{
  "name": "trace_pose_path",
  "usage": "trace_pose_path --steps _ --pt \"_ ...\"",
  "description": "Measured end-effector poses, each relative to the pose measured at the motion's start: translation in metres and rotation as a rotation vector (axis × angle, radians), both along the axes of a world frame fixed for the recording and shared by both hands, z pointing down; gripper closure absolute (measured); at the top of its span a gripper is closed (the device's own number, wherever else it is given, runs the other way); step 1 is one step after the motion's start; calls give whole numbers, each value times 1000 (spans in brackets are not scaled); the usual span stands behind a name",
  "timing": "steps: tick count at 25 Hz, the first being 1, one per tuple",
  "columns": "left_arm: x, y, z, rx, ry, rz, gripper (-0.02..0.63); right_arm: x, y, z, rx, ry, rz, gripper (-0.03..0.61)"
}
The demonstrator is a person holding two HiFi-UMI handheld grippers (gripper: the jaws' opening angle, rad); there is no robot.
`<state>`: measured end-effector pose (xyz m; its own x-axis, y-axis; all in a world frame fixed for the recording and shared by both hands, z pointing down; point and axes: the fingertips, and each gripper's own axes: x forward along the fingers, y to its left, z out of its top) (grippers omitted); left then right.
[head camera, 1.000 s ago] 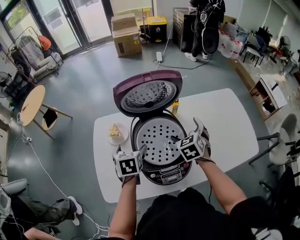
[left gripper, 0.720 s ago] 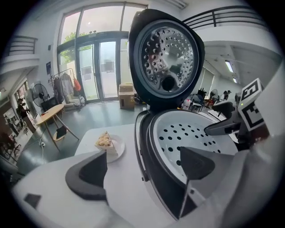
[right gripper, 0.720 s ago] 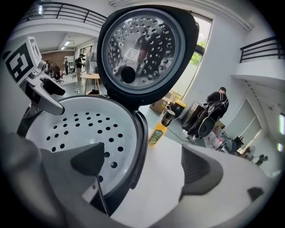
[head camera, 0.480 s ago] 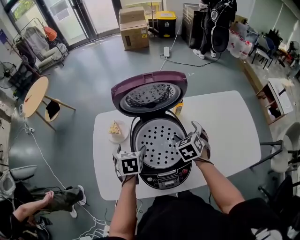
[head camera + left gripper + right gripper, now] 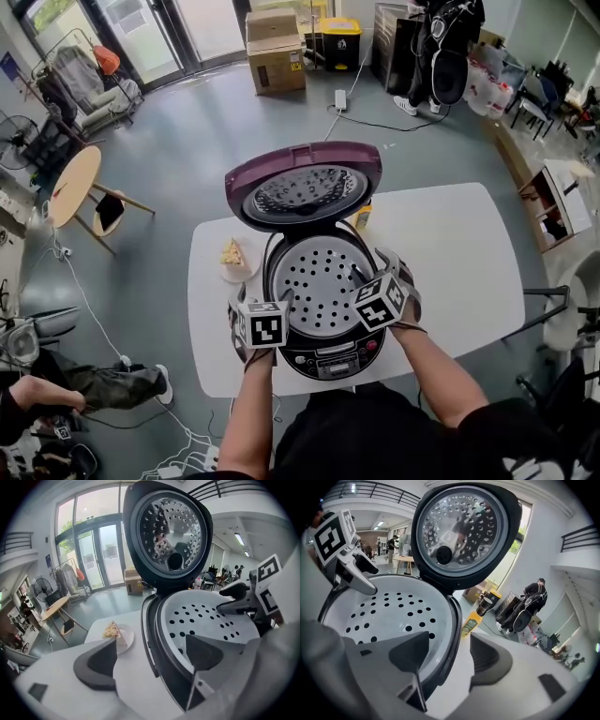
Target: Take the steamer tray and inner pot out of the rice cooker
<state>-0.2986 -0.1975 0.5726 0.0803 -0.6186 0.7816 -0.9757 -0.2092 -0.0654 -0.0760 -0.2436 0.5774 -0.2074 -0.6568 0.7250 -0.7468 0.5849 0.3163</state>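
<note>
The rice cooker (image 5: 323, 352) stands open on the white table (image 5: 450, 253), its purple lid (image 5: 303, 183) tipped up at the back. The white perforated steamer tray (image 5: 317, 275) sits in its mouth and hides the inner pot. My left gripper (image 5: 265, 305) straddles the cooker's left rim (image 5: 154, 634), one jaw outside over the table, the other over the steamer tray (image 5: 206, 618). My right gripper (image 5: 370, 267) straddles the right rim (image 5: 452, 620) the same way. Both pairs of jaws are closing, with the rim between them. The pads do not press on it.
A small plate with a slice of cake (image 5: 234, 256) lies left of the cooker. A yellow bottle (image 5: 364, 216) stands behind the cooker at the right. The table's front edge is close below the cooker. A person (image 5: 450, 37) stands far behind, among boxes and chairs.
My right gripper has sunk a little onto the cooker's right rim and its jaws have narrowed. The left gripper has stayed at the left rim.
</note>
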Motion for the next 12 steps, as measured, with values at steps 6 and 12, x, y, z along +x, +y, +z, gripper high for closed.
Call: trace_pose_path --steps 6,12 --pt "5 0 -4 18 -21 41 203 -5 0 -4 40 -1 -38 360" --pt "15 -2 -7 55 -88 105 317 -9 2 -6 67 9 -71 412"
